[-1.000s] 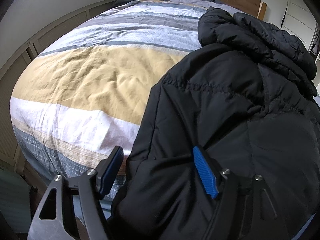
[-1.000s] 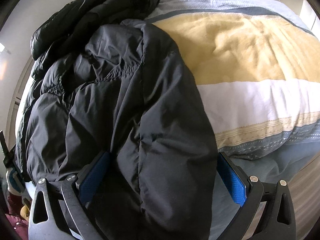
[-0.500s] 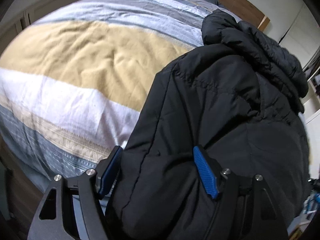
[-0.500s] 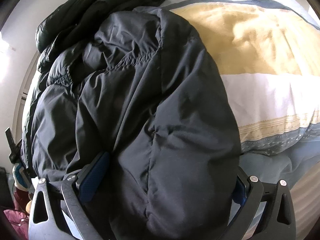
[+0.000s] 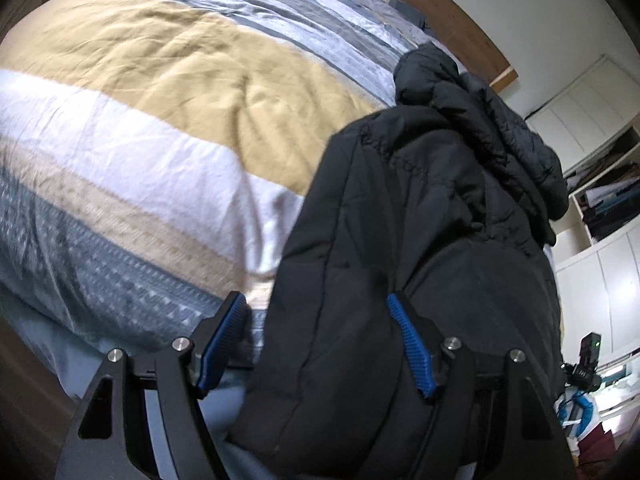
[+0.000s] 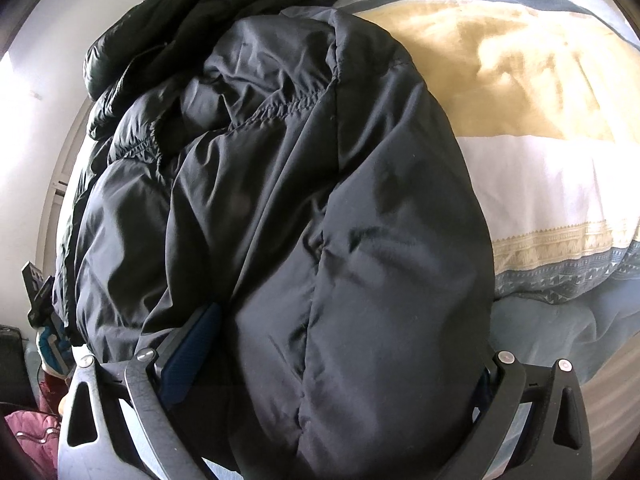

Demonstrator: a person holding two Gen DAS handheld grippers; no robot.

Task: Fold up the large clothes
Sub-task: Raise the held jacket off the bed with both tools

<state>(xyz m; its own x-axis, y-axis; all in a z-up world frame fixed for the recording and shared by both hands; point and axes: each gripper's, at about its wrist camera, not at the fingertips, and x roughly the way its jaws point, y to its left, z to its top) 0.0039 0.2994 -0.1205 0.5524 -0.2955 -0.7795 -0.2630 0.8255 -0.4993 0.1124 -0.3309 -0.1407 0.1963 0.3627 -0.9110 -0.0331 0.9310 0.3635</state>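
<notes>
A large black padded jacket (image 5: 420, 240) lies on the bed, its lower end hanging over the foot edge toward me. It fills the right wrist view (image 6: 300, 220). My left gripper (image 5: 320, 344) is open, its blue-padded fingers (image 5: 412, 348) wide apart with the jacket's edge bulging between them. My right gripper (image 6: 340, 368) is open wide around the jacket's bulky lower end; its right pad is mostly hidden by fabric. A second dark quilted jacket (image 5: 500, 120) lies bunched behind the first (image 6: 208, 12).
The bed has a striped duvet (image 5: 180, 92) in yellow, white, grey and blue (image 6: 540, 128). A wooden headboard (image 5: 440, 8) is at the far end. White cupboards and open shelves (image 5: 600, 184) stand to the right. Clutter lies on the floor (image 6: 36, 440).
Both grippers have moved closer to the jacket's lower end, which now bulges further into the jaws. The left view has swung right. Both jaws stay open.
</notes>
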